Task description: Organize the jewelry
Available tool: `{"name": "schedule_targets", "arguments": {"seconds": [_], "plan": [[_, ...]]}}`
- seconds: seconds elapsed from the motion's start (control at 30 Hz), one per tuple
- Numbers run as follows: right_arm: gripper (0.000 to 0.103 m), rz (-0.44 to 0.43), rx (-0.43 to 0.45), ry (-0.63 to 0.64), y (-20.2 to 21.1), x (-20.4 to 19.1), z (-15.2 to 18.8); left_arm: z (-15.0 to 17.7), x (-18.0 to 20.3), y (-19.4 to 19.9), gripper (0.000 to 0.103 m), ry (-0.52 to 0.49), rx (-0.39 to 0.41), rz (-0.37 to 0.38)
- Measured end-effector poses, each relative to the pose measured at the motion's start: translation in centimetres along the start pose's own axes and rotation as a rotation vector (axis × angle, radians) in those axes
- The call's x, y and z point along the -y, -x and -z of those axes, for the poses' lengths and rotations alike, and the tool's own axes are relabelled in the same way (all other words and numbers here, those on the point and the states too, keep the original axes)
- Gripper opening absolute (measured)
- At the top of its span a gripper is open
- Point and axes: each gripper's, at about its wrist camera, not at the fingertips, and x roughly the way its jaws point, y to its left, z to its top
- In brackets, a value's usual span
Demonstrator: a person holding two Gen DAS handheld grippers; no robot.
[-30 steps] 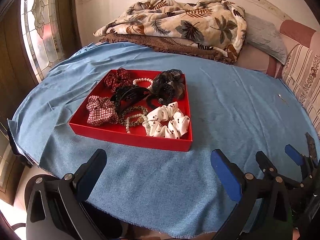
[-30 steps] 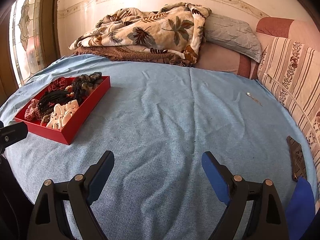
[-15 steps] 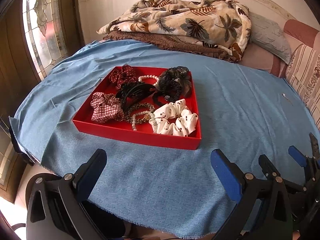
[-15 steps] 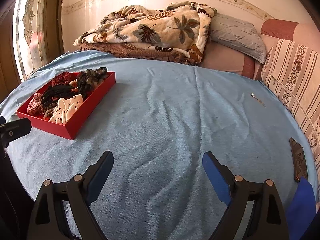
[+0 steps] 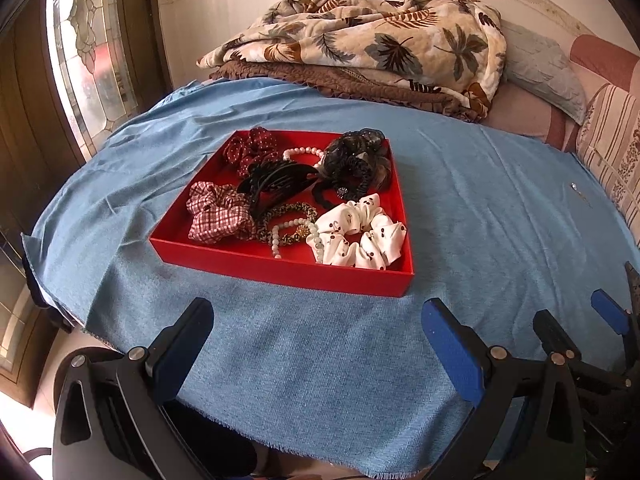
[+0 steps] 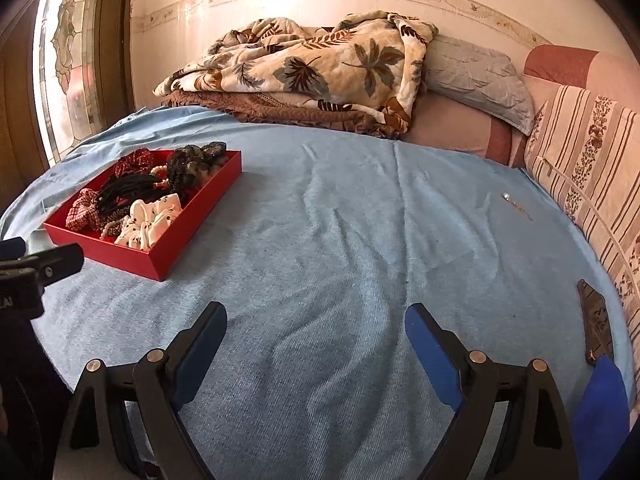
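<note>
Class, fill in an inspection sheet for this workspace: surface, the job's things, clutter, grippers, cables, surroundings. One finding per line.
Surface: blue cloth spread flat, a few creases, frayed near edge.
Job's things: red tray on the cloth, holding a white scrunchie, checked scrunchie, dotted red scrunchie, black claw clip, dark hair piece and beaded bracelets.
Clutter: small shiny pin-like item and a dark flat object lie on the cloth, apart from the tray.
Grippers: left gripper open, empty, short of the tray; right gripper open, empty, over bare cloth.
Cables: nothing seen.
Surroundings: leaf-print quilt, pillow, striped cushion, stained-glass window.
</note>
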Motion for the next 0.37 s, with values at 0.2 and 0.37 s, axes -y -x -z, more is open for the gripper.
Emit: {"name": "schedule_targets", "arguments": {"seconds": [0.2,0.37], "plan": [[0.094,-0.039,-0.03,-0.036,0.1,0.6,-0.5,-1.2,1.2,0.3,0.103,-0.042,0.029,-0.002],[0.094,-0.048,-0.035,-0.068,0.4,2.1,-1.1,-2.8,3.4,0.8,0.103,-0.095,0.068,-0.001]]}}
